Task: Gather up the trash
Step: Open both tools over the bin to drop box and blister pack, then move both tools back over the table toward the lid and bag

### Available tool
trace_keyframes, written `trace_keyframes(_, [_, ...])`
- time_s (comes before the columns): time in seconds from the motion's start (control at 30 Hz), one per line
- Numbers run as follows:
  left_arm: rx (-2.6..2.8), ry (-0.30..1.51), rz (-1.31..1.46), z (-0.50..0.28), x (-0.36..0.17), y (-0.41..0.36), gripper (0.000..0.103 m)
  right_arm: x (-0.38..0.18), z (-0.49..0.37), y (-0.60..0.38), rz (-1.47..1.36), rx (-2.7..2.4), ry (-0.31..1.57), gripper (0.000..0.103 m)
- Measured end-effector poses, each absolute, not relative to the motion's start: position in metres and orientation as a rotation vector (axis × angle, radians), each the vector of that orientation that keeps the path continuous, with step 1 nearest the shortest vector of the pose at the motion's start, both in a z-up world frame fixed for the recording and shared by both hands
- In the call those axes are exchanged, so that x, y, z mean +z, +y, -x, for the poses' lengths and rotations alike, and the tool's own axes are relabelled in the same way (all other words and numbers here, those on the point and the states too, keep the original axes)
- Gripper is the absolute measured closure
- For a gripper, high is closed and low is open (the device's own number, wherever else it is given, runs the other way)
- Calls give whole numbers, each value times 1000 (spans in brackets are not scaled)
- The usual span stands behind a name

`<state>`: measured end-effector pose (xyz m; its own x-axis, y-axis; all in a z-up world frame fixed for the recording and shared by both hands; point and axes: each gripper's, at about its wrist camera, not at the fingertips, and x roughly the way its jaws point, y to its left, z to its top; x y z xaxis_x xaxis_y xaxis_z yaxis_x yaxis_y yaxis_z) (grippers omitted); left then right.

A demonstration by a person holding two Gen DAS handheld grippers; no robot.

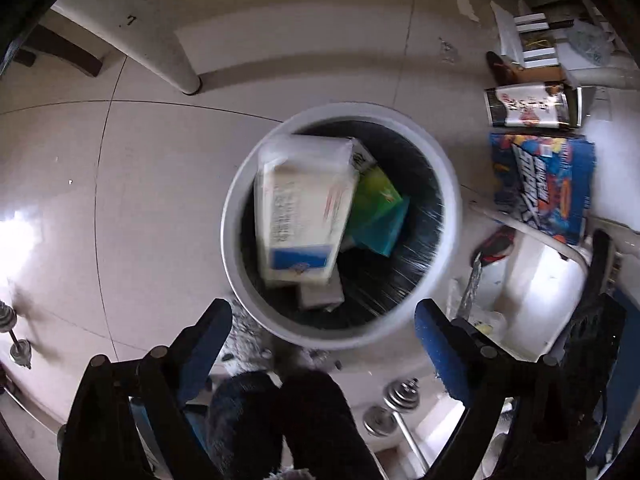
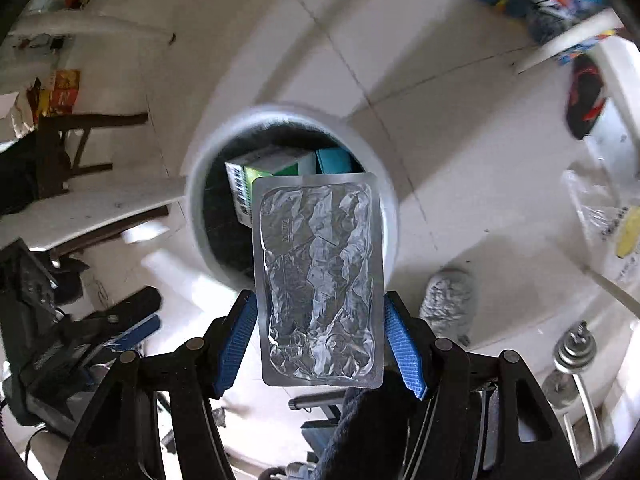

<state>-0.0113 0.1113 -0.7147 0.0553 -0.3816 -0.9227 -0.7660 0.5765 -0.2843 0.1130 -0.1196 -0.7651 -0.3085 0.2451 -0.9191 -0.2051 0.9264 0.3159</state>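
**Two tongs over one bin: left load released, right load pending**

Two pieces of trash are in play at this step. The left tongs [image 1: 324,316] stand wide open above the white bin [image 1: 448,184], with nothing between the blue pads [image 1: 438,354]. A white carton with a blue band [image 1: 304,208] lies blurred inside the mouth of the bin, on top of a green box [image 1: 378,200] and a teal box [image 1: 384,228]. Judged from the blur and the empty pads, the carton is dropping or has just landed.

The right tongs [image 2: 320,344] are clamped on a crumpled silver foil tray [image 2: 320,280], gripped by its two long edges and held upright. In the right wrist view the upper part of the tray overlaps the bin opening [image 2: 224,208], while its lower part hangs over the floor [image 2: 460,160] on the near side of the rim.

Step in hand: depositing. The left load counts as delivered; the right load does not yet.

Next move, as judged:
1. Carry the foil tray forward until all of it sits over the opening.
2. Spread the right pads so the tray falls clear.
3. Keep the tray off the rim; it is light and flat and could catch there or slide to the floor.

Other clutter lies on the floor near the bin, including a printed can [image 1: 528,106] and a colourful box [image 1: 544,184].
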Motion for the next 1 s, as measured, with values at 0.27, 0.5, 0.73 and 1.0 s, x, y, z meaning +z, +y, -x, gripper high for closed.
trace_keyframes(0.27, [510, 1541, 821, 26, -701, 114, 0, -790, -111, -104, 53, 494, 1812, 0])
trace_keyframes(0.5, [546, 1554, 676, 33, -660, 99, 0, -749, -112, -101, 294, 415, 1682, 0])
trace_keyframes(0.73, [540, 1548, 629, 37, -608, 79, 0, -683, -108, -107, 394, 394, 1601, 0])
trace_keyframes(1.0, [517, 1530, 636, 54, -538, 61, 0, -596, -89, -111, 445, 432, 1543, 0])
